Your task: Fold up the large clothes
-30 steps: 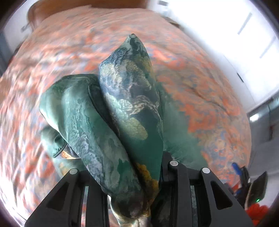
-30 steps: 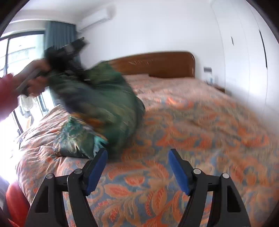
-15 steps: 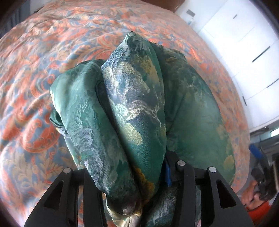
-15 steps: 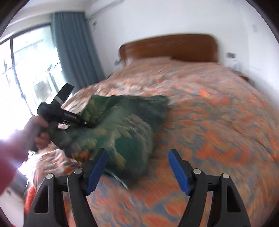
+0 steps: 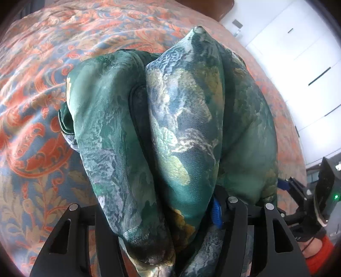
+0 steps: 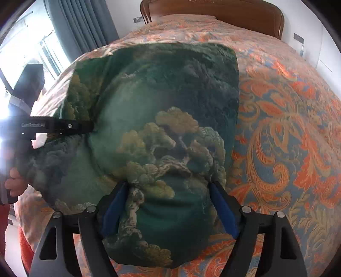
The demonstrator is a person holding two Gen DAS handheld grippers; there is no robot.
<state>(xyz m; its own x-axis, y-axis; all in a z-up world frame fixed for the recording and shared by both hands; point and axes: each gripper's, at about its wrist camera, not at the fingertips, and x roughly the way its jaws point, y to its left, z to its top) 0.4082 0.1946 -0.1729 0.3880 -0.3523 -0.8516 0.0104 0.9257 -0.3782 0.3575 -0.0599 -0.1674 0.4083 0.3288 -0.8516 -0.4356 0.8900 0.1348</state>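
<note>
A large green garment (image 6: pixel 162 119) printed with trees and clouds lies partly folded on the bed. My left gripper (image 5: pixel 170 230) is shut on a bunched fold of the garment (image 5: pixel 170 127), which fills the left wrist view. It also shows in the right wrist view (image 6: pixel 89 126) at the garment's left edge. My right gripper (image 6: pixel 168 204) is open, its blue pads on either side of the garment's near edge, with cloth between them. It shows at the right of the left wrist view (image 5: pixel 283 184).
The bed has an orange and blue paisley cover (image 6: pixel 287 138) and a wooden headboard (image 6: pixel 213 10). Curtains and a bright window (image 6: pixel 64 32) are on the left. White wardrobe doors (image 5: pixel 309 64) stand beyond the bed.
My right gripper has moved down and forward over the garment's near edge. My left gripper has carried its fold across, and the garment now lies spread flatter on the bed.
</note>
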